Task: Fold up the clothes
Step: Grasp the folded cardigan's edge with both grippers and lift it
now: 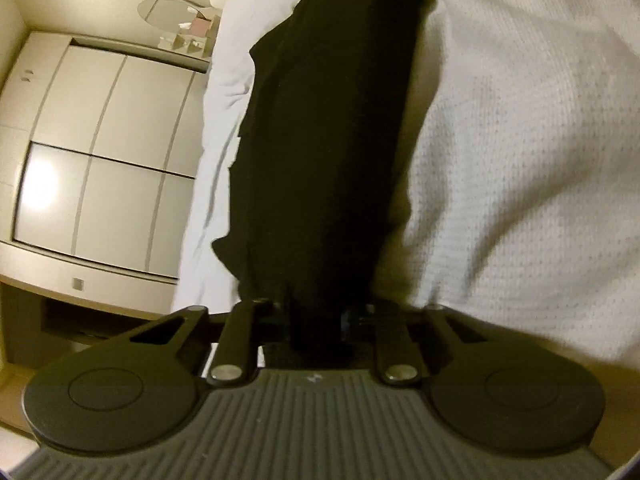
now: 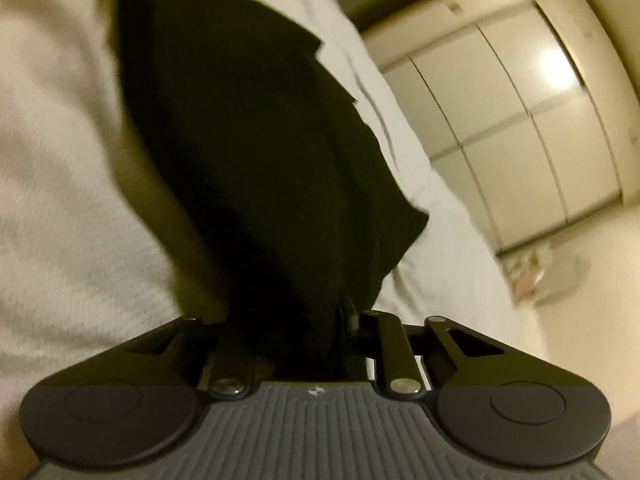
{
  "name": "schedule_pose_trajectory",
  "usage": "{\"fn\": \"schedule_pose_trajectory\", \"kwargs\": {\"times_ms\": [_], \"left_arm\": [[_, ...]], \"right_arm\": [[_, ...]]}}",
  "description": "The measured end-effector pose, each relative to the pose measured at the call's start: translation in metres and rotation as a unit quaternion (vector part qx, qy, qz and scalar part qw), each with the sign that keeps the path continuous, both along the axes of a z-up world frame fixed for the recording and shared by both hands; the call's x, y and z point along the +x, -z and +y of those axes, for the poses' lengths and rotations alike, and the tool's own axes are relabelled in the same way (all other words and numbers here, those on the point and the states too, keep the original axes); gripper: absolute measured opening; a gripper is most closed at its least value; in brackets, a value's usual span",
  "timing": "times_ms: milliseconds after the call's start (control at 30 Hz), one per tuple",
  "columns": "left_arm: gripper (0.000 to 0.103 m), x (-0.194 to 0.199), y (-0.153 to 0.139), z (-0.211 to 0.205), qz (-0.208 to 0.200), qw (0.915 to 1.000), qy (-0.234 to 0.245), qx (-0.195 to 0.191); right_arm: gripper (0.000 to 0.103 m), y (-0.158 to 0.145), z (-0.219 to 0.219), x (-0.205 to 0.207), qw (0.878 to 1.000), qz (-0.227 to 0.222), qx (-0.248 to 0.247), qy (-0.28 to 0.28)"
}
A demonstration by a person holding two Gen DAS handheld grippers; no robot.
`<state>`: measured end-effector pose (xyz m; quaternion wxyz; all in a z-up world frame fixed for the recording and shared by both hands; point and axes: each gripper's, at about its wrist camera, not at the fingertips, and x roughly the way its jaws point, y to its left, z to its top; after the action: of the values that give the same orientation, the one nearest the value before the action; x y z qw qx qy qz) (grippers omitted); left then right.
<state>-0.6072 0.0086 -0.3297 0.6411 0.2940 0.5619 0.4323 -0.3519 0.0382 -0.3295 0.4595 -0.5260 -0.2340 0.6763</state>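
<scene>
Left wrist view: left gripper is seen clamped on a black garment. Fabric is bunched between the fingers and runs forward away from the camera as a long dark band. The band is laid over, or hung just above, a white textured bedcover; contact cannot be confirmed from this angle. A smoother white sheet is seen on the band's left side. Beyond it, a pale wardrobe with panelled doors is visible, with a bright light reflection on one lower panel. A small round table carrying small items is seen in the far corner; the items are too blurred to identify.

Right wrist view: right gripper is likewise closed on the black garment, which is gathered at the fingers and widens ahead. The white bedcover is seen underneath and to the left. The wardrobe is seen on the right. Motion blur is present.
</scene>
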Motion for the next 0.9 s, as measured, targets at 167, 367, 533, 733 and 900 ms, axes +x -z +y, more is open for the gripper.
{"fn": "schedule_pose_trajectory", "kwargs": {"times_ms": [167,367,533,733,900], "left_arm": [[0.008,-0.004,-0.025,-0.008,-0.052,0.9981,-0.004,-0.033],[0.008,-0.009,-0.057,-0.039,-0.103,0.9929,-0.01,-0.059],[0.008,-0.014,-0.074,-0.088,-0.126,0.9892,-0.011,-0.074],[0.011,-0.006,-0.06,-0.126,-0.096,0.9936,0.0,-0.06],[0.023,0.001,-0.028,-0.121,-0.029,0.9992,0.012,-0.026]], "right_arm": [[0.009,-0.023,-0.006,0.01,0.999,0.031,-0.033,0.003],[0.008,-0.055,-0.033,0.016,0.997,0.058,-0.051,0.003],[0.008,-0.064,-0.074,0.021,0.996,0.058,-0.065,0.0],[0.009,-0.076,-0.123,0.026,0.995,0.057,-0.082,-0.004],[0.014,-0.047,-0.126,0.019,0.996,0.057,-0.066,0.014]]}}
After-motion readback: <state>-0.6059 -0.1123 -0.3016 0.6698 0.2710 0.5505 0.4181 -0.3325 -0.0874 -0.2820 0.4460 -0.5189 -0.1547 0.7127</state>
